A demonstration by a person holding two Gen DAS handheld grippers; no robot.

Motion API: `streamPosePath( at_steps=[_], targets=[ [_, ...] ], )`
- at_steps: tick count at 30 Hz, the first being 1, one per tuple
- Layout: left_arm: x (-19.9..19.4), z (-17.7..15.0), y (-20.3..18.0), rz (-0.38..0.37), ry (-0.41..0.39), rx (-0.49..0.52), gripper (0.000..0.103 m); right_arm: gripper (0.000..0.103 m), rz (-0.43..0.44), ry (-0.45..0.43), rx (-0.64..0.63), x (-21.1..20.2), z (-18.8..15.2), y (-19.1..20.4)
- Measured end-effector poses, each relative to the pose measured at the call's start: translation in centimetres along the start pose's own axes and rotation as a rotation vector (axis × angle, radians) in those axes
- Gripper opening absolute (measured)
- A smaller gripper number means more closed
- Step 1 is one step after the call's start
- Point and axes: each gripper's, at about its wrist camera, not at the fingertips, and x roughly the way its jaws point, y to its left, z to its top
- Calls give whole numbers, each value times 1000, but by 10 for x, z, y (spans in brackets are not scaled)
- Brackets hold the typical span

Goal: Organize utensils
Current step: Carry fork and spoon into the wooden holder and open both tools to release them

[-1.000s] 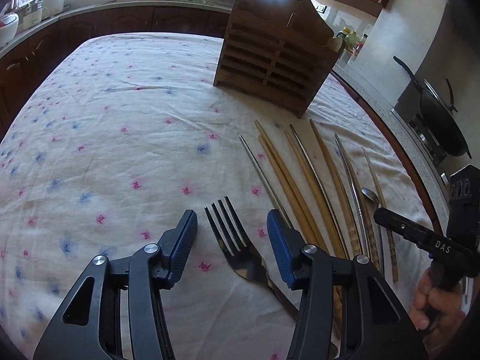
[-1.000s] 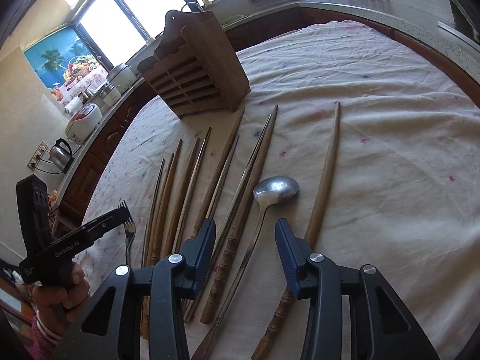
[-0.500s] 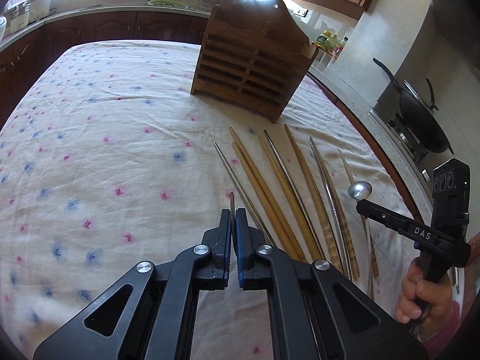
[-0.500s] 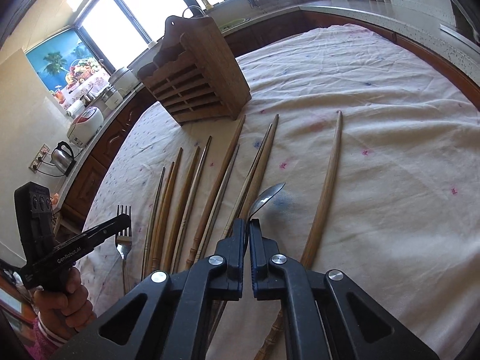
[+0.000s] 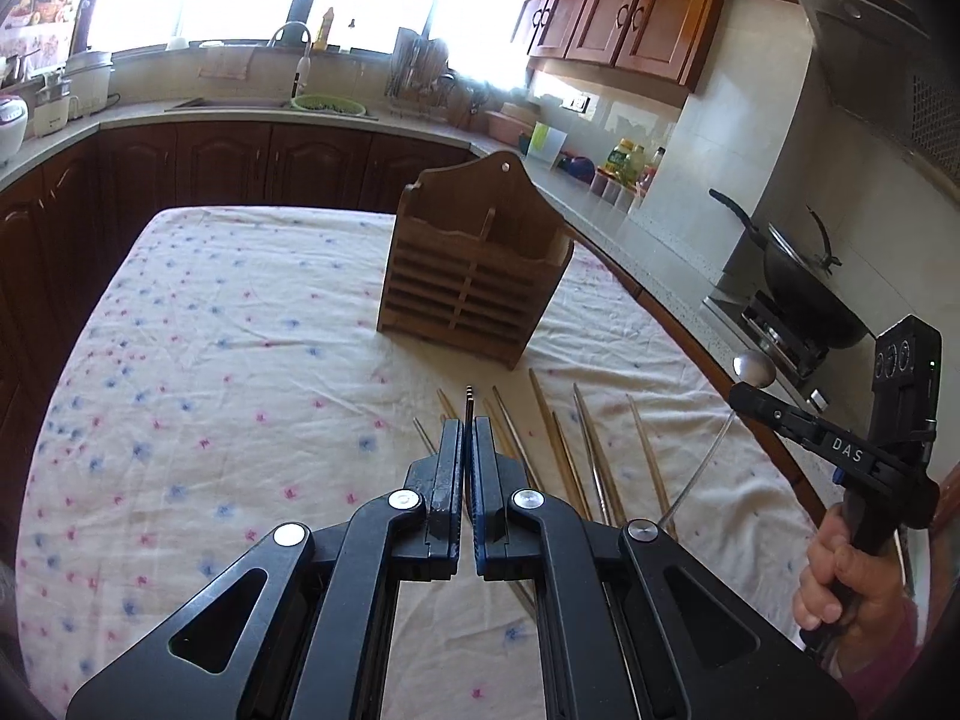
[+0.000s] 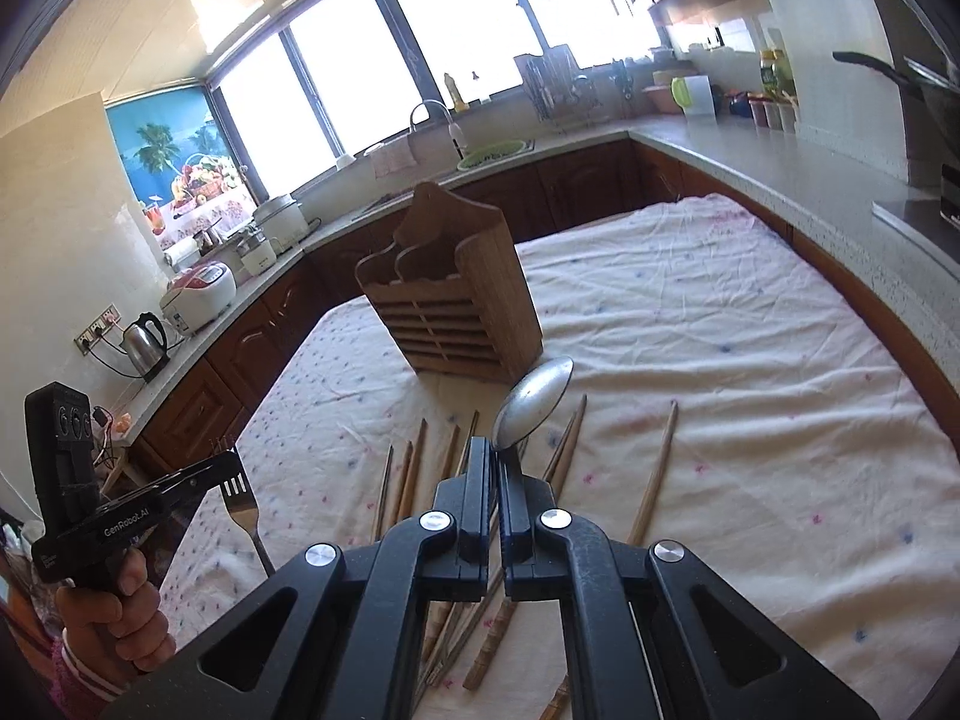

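Claws, both, are clamped fully down, each on one utensil, and both are raised clear of the desk [image 5: 180, 312]; my left claw [image 5: 467, 438] pinches a fork [image 6: 240, 504], seen edge-on from its own camera as thin tines poking out past the pads, and seen from the right camera with tines up and handle slanting down toward the cloth; my right claw [image 6: 495, 468] grips a metal spoon [image 6: 534, 402] by the neck, its bowl standing up and forward of the pads; from the left camera the spoon's handle trails down below that claw.

Remaining chopsticks [image 5: 564, 456] lie side by side on the flowered tablecloth [image 6: 750, 372], just in front of both claws, tips pointing toward the holder; one chopstick [image 6: 657, 468] lies apart from the group, off to the right in the right view.

A wooden utensil holder [image 5: 474, 282] stands upright on the cloth beyond the chopsticks, slatted face toward me, two open compartments at the top; I cannot tell whether anything is inside.

A hand [image 5: 846, 576] holds the right claw's grip; another hand [image 6: 114, 618] holds the left one.
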Motion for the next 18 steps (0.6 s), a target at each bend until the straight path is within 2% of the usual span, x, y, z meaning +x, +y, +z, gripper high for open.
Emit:
streamPosePath(
  at_steps=[8, 18],
  targets=[
    [-14, 42, 7, 42, -112, -2, 2, 2, -10, -105, -63, -5, 33, 17],
    [-15, 141, 9, 172, -346, 20, 2, 2, -34, -265, -140, 7, 100, 39]
  ],
)
